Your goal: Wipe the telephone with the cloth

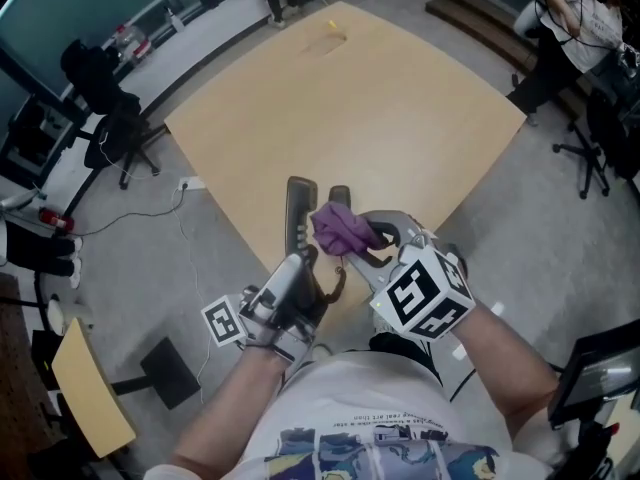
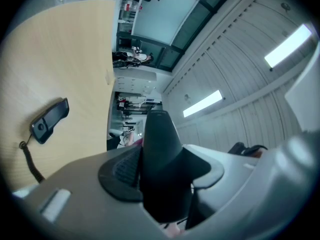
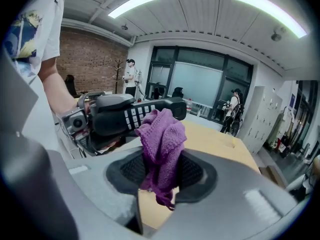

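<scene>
The left gripper (image 1: 303, 264) is clamped on the handset (image 1: 299, 213), holding it clear of the worktop (image 1: 350, 108) so its keypad faces the cloth (image 1: 342, 228). The right gripper (image 1: 365, 243) pinches that cloth in a bunch right beside the handset, probably for wiping. Farther off, a corded black piece (image 2: 50, 118) lies on the worktop.

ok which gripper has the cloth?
The right gripper: its jaws are shut on the purple cloth. The left gripper holds the black telephone instead.

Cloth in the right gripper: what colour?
Purple; the cloth shows best in the right gripper view.
</scene>
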`<state>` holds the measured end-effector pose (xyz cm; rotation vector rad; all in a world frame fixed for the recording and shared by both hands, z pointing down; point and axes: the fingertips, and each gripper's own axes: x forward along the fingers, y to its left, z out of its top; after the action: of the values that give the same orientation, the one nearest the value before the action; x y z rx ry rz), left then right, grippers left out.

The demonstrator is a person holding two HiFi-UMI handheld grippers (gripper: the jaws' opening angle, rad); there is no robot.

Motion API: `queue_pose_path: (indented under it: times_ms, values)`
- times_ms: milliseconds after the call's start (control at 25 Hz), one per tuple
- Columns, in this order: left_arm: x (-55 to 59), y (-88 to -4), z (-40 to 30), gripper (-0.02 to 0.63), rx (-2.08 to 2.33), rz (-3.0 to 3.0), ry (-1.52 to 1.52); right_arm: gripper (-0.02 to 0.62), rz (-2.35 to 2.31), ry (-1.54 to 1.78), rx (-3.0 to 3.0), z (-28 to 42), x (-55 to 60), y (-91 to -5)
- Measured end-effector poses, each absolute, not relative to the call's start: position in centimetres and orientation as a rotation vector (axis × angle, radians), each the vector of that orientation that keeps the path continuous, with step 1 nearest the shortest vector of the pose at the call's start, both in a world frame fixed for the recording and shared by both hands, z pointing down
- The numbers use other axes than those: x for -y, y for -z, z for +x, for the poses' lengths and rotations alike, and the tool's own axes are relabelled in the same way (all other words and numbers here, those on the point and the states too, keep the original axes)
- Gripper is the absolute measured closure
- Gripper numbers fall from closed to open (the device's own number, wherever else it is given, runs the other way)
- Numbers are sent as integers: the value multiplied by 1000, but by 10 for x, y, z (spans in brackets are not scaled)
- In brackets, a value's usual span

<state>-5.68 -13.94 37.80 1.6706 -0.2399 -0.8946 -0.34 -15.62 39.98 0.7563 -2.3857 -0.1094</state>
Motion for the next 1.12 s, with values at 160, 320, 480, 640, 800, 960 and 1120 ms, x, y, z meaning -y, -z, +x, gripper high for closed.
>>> queue_pose_path:
  times_ms: [160,320,480,640,800,960,1120]
  values:
    - [142,-380,-58,353,247,1657,897,459,748,98,2390,-12,161,-400]
    - [146,-379,-58,353,250,1659,902,459,693,134,2381,-23,148,-404]
    - [149,-377,-59,353,262,1664,900,459,668,216,2361,-30,134,-404]
    - [154,-383,-66,353,303,1649,897,459,642,277,2331,-37,119,-408]
    - [160,-383,-67,353,295,1656,897,459,608,255,2332,-38,105,-418]
    - [165,-380,-69,353,279,1654,901,459,577,221,2338,-37,91,-424]
    - [154,-379,-71,353,258,1651,883,459,578,186,2332,-37,70,-426]
